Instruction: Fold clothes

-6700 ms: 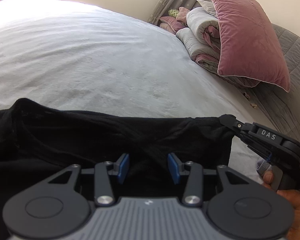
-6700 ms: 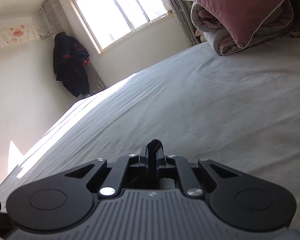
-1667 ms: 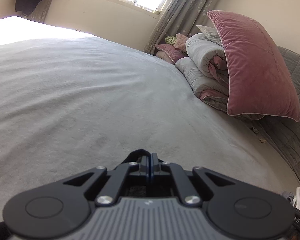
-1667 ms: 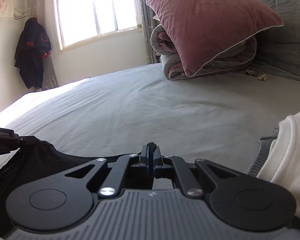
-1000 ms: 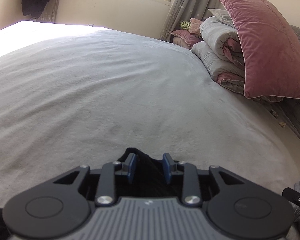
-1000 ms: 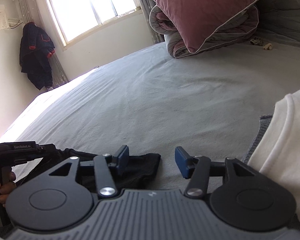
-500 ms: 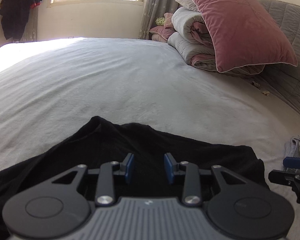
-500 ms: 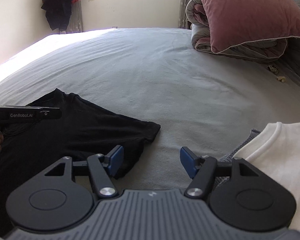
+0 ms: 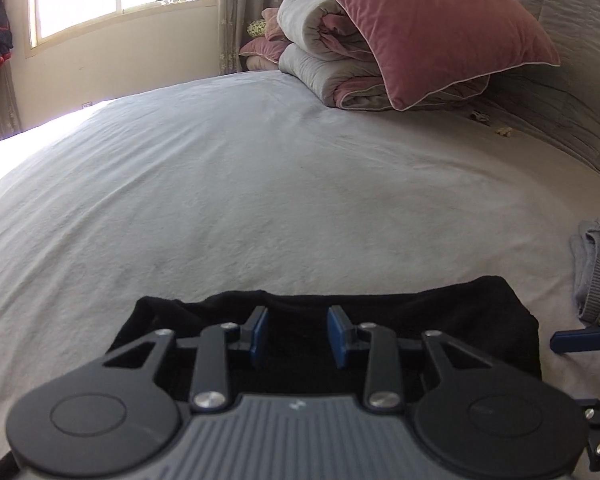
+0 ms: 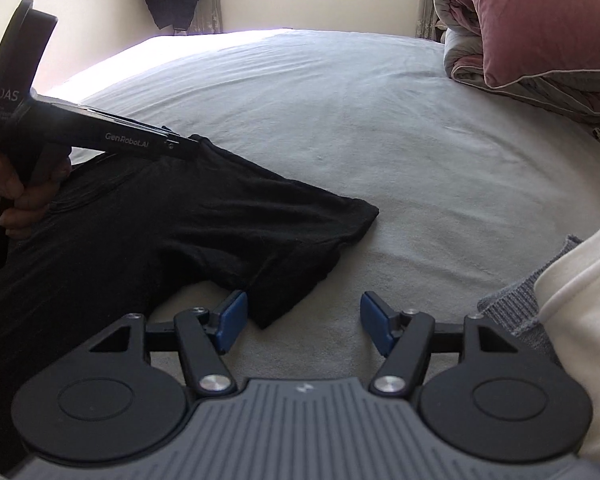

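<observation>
Black T-shirt (image 10: pixel 172 236) lies flat on the grey bed (image 10: pixel 380 120), its sleeve just ahead of the right tool (image 10: pixel 302 322). That tool gapes wide, empty. The left tool (image 9: pixel 298 336), partly open, hovers over the shirt, gripping nothing.

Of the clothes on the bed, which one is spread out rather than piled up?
The black T-shirt, lying flat on the grey sheet in front of both tools. The white garment and grey knit are heaped together at the right edge.
</observation>
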`<state>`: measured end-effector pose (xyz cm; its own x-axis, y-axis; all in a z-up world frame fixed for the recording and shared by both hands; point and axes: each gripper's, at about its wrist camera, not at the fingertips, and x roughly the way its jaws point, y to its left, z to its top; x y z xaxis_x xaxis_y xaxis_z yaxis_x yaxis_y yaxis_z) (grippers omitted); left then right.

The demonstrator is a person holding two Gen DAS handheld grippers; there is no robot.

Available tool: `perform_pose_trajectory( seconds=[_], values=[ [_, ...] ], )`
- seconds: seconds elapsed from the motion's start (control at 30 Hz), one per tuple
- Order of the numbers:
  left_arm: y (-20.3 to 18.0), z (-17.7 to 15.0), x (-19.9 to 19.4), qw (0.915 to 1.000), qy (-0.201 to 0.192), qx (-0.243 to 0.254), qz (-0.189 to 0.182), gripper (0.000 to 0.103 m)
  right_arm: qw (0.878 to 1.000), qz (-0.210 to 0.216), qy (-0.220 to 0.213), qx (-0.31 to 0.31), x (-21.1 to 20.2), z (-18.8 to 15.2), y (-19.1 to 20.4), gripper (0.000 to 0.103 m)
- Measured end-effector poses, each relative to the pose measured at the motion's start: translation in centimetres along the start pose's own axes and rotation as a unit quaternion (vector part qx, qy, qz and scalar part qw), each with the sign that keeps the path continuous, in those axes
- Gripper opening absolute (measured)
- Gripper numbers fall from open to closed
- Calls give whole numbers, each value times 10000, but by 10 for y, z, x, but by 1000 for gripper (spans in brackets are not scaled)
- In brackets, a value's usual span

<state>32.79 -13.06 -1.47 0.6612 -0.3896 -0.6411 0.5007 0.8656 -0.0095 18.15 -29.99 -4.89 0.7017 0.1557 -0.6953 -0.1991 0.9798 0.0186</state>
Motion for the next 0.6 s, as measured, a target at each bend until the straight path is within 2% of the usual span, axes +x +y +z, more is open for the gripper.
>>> perform_pose_trajectory(
  seconds=[0.07, 0.13, 0.23, 0.3, 0.37, 0.5, 0.6],
  values=[
    [-17, 2, 8, 9990, 0, 136, -428, 29, 9995, -162, 62, -253, -4, -2, 5, 66],
    [-30, 5, 15, 9971, -23, 384, -651, 24, 9992, -117, 16, -374, -9, -4, 8, 66],
    [-41, 10, 26, 9934, -176, 662, -918, 25, 9988, 123, 9, -466, -6, -5, 11, 66],
    [-41, 15, 34, 9913, -131, 648, -1138, 32, 9986, 164, 4, -504, -1, -6, 11, 66],
    [-41, 18, 42, 9885, -54, 636, -1370, 33, 9987, 192, -52, -475, 2, -6, 9, 66],
    [-49, 18, 52, 9852, 122, 843, -1485, 33, 9993, 248, -232, -161, 7, -3, 1, 61],
    [-58, 17, 53, 9835, 101, 977, -1517, 32, 9986, 256, -408, 200, 6, 1, -7, 48]
  ],
)
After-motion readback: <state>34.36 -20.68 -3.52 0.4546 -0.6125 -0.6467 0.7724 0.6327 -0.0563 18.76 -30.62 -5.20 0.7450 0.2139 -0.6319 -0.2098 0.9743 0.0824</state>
